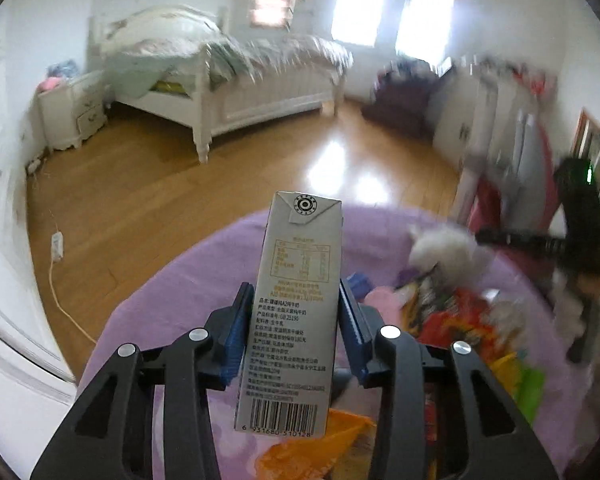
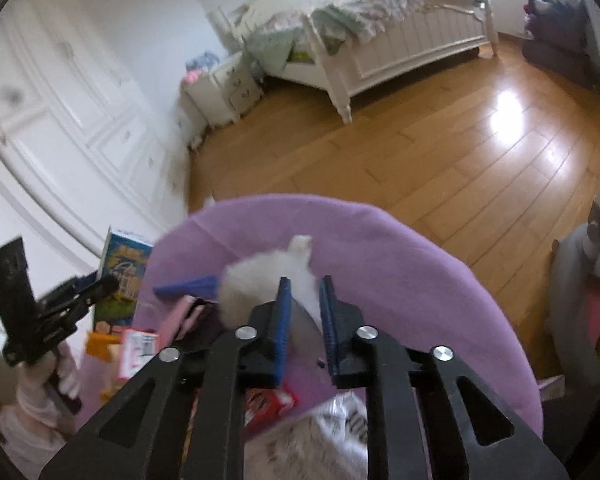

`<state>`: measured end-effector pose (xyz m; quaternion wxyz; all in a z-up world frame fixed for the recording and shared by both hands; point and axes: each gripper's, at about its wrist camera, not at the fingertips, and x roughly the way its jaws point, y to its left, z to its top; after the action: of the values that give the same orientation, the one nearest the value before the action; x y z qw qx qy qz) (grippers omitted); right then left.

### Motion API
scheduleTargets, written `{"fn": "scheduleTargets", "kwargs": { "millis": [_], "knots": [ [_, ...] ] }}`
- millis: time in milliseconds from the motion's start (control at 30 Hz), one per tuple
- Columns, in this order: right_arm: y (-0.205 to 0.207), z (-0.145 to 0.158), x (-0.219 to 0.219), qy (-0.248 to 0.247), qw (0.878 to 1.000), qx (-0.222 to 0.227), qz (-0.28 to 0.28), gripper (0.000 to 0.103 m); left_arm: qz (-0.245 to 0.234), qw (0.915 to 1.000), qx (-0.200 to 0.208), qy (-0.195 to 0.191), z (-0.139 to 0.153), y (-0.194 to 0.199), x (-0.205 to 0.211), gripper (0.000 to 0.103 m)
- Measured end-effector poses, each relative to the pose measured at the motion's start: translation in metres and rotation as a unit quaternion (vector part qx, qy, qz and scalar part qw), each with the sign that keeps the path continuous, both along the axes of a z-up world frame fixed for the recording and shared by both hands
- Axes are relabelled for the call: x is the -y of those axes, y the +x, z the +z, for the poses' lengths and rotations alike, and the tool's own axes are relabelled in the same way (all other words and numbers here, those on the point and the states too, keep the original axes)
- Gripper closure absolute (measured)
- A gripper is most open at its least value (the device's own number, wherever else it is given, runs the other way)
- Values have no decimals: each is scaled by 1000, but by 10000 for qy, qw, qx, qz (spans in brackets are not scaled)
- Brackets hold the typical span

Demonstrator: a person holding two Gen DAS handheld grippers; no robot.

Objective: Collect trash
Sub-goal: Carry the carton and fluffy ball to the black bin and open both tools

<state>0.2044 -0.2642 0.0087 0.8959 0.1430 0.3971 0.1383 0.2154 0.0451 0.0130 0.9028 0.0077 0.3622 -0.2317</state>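
Observation:
My left gripper [image 1: 295, 286] is shut on a tall grey milk carton [image 1: 300, 248], with the blue pads pressing its two sides and the barcode end towards me. The right wrist view shows that carton [image 2: 122, 276] at the left, above the edge of the purple cloth [image 2: 400, 280]. My right gripper [image 2: 306, 280] is shut on a wad of white tissue [image 2: 256, 284], which bulges out beyond the left pad. The left wrist view shows this tissue [image 1: 440, 250] at the tip of the right gripper [image 1: 484, 236], above the cloth [image 1: 180, 300].
Snack wrappers [image 1: 460, 320] and an orange packet [image 1: 320, 440] lie piled on the cloth, with a red packet [image 2: 268, 400] and a blue strip [image 2: 188, 286]. Beyond are a wooden floor [image 2: 440, 160], a white bed [image 1: 260, 92], a nightstand [image 1: 74, 112] and a power strip [image 1: 57, 246].

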Motion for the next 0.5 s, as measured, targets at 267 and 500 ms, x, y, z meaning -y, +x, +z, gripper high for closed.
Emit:
{"fn": "scheduleTargets", "kwargs": {
  "millis": [267, 500],
  "knots": [
    [3, 8, 1, 98, 9999, -24, 1, 36, 208, 9965, 698, -406, 60, -73, 12, 62],
    [62, -34, -50, -1087, 9874, -969, 626, 42, 419, 9915, 732, -991, 82, -148, 9, 62]
  ]
}}
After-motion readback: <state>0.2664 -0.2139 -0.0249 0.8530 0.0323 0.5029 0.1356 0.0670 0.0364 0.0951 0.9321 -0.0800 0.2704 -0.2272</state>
